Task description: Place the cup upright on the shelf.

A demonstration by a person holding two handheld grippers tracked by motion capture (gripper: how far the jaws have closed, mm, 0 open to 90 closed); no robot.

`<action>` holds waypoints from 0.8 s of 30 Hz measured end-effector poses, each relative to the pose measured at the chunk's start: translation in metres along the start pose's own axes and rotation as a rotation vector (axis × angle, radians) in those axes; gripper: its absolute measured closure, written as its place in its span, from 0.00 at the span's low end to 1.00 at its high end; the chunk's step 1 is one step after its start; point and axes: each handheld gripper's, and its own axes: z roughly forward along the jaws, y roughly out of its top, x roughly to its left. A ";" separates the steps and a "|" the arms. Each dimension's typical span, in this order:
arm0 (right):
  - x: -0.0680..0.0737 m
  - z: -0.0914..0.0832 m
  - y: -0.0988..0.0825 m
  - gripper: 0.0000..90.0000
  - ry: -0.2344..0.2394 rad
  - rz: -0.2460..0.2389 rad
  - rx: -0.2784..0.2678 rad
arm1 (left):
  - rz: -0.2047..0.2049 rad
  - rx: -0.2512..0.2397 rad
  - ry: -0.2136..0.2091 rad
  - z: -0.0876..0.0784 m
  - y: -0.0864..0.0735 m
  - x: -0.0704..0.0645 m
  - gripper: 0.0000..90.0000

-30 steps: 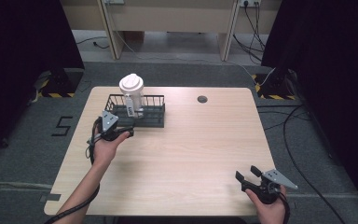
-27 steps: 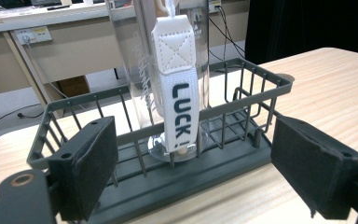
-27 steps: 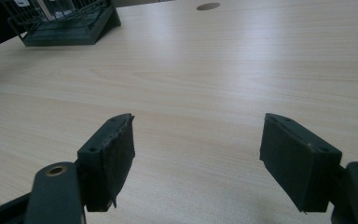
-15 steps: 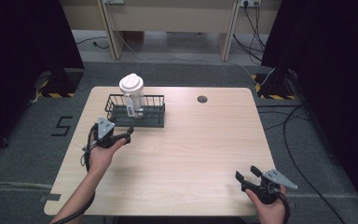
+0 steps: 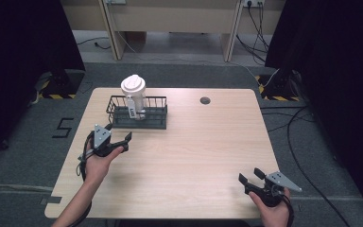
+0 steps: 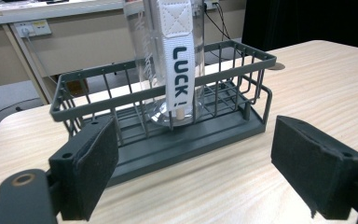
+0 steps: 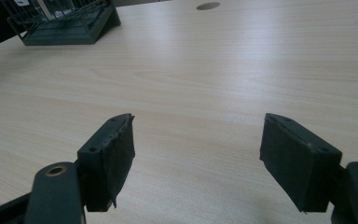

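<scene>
- Bottle point(image 5: 133, 97), clear with a white lid and a white strap reading "LUCK !" point(image 6: 180, 70), stands upright inside our dark wire basket point(image 5: 156, 113), toward the basket's left half.
- Left of and nearer to us than the basket, our left gripper point(image 5: 121, 141) hovers just before the basket's long front wall, jaws spread wide with nothing between them; its own view looks straight at the basket point(image 6: 242, 84) and the bottle point(image 6: 149, 56).
- Right of the basket, a round hole point(image 5: 205, 100) sits in the wooden table point(image 5: 194, 156).
- Far right of the basket, at the table's near edge, our right gripper point(image 5: 249, 177) points back toward it, jaws wide apart and empty over bare wood.
</scene>
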 end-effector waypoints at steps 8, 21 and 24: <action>0.000 0.000 0.000 0.30 -0.001 0.000 0.001 | -0.012 0.005 0.001 -0.014 -0.010 0.001 0.16; 0.000 0.000 0.000 0.30 -0.002 -0.005 0.001 | -0.019 0.027 0.010 -0.033 -0.028 0.005 0.16; 0.000 0.000 0.000 0.30 -0.002 -0.006 0.002 | -0.022 0.033 0.013 -0.036 -0.032 0.006 0.16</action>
